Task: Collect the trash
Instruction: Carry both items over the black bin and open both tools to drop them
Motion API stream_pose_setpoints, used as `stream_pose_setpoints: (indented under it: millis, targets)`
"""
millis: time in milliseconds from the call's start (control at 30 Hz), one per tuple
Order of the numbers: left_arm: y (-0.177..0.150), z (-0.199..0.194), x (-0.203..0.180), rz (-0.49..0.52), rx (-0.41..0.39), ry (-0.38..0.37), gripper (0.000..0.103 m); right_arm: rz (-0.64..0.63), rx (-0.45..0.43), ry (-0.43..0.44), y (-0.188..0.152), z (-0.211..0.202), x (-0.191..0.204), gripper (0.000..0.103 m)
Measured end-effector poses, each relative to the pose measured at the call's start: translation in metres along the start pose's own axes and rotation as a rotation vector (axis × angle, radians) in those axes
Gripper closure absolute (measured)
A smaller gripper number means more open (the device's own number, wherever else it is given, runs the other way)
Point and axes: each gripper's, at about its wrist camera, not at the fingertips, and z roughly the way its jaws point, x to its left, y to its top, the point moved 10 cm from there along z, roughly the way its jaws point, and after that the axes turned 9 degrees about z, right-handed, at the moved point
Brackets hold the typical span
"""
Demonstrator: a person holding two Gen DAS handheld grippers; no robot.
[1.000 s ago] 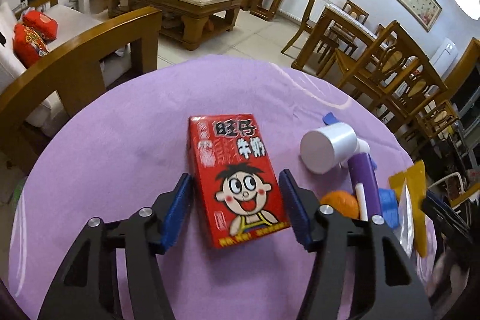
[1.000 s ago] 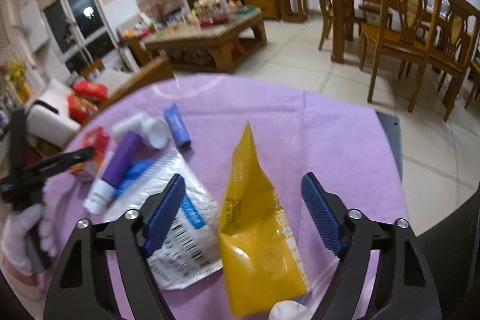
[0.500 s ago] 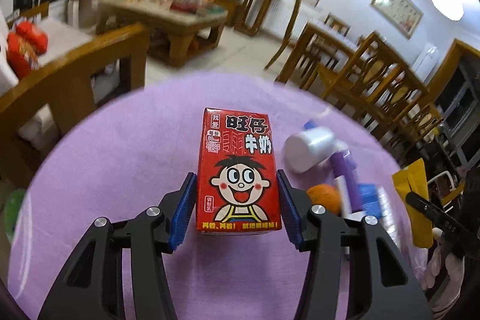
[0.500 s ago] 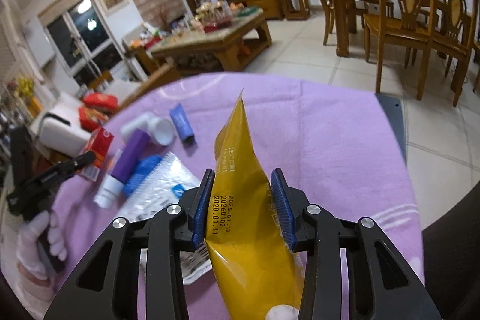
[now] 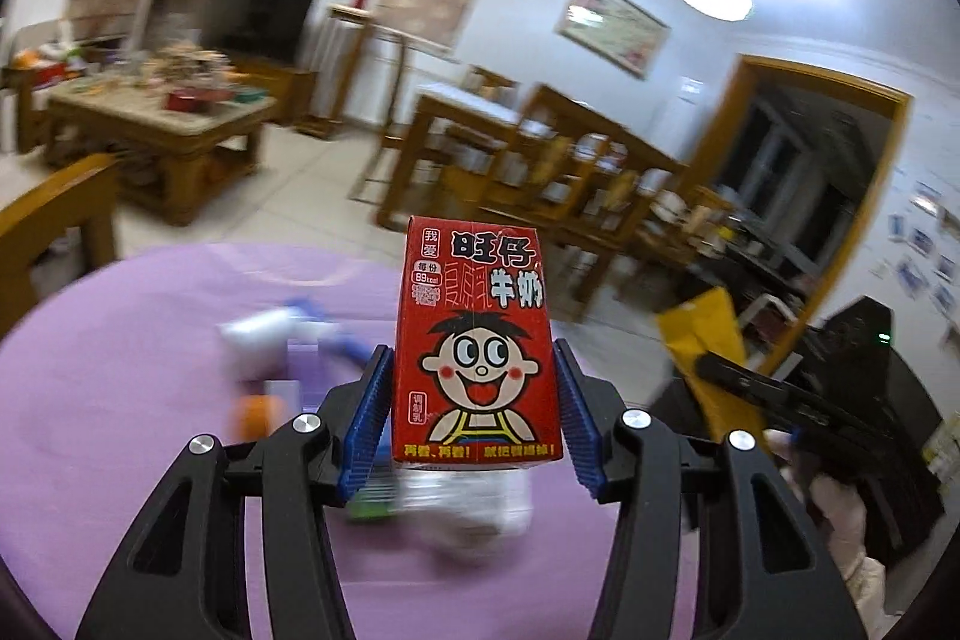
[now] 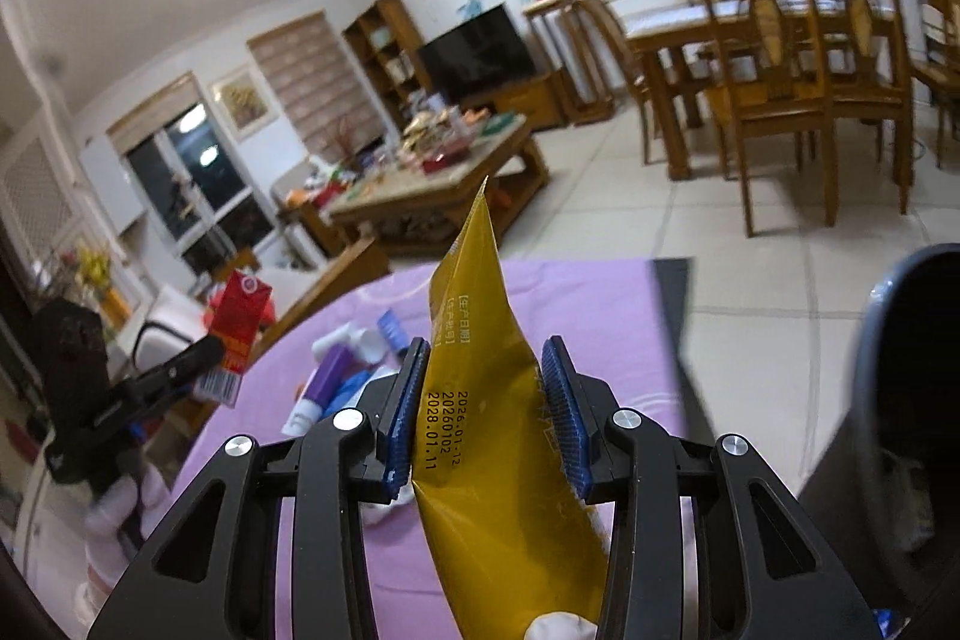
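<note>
My left gripper (image 5: 474, 418) is shut on a red milk carton (image 5: 474, 340) with a cartoon face and holds it upright above the purple table (image 5: 120, 400). My right gripper (image 6: 486, 418) is shut on a yellow foil pouch (image 6: 480, 340) and holds it above the table. The carton also shows at the left of the right wrist view (image 6: 237, 322), and the pouch at the right of the left wrist view (image 5: 702, 334). Left on the cloth are a white roll (image 5: 258, 340), a purple tube (image 6: 327, 376), a blue tube (image 6: 393, 331), an orange object (image 5: 258, 409) and a clear wrapper (image 5: 474, 508).
A dark bin's rim (image 6: 900, 370) stands at the right beside the table. A wooden chair back (image 5: 54, 202) is at the table's left edge. Dining chairs (image 6: 798, 88) and a coffee table (image 6: 432, 178) stand on the tiled floor beyond.
Both grippers closed on their items, the left on the carton and the right on the pouch, then lifted them off the table. The views tilted upward.
</note>
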Motion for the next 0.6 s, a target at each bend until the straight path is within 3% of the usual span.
stream_pose_setpoints:
  millis: [200,400,600]
  targets:
    - [-0.002,0.05,-0.104,0.093,0.028,-0.155,0.052,0.073,-0.13,-0.069,0.029,-0.071,-0.062,0.064]
    - [-0.018,0.102,-0.194,0.172,0.085,-0.281,0.052,0.182,-0.285,-0.165,0.055,-0.157,-0.154,0.064]
    - [-0.048,0.159,-0.275,0.243,0.171,-0.39,0.052,0.258,-0.358,-0.233,0.063,-0.206,-0.233,0.064]
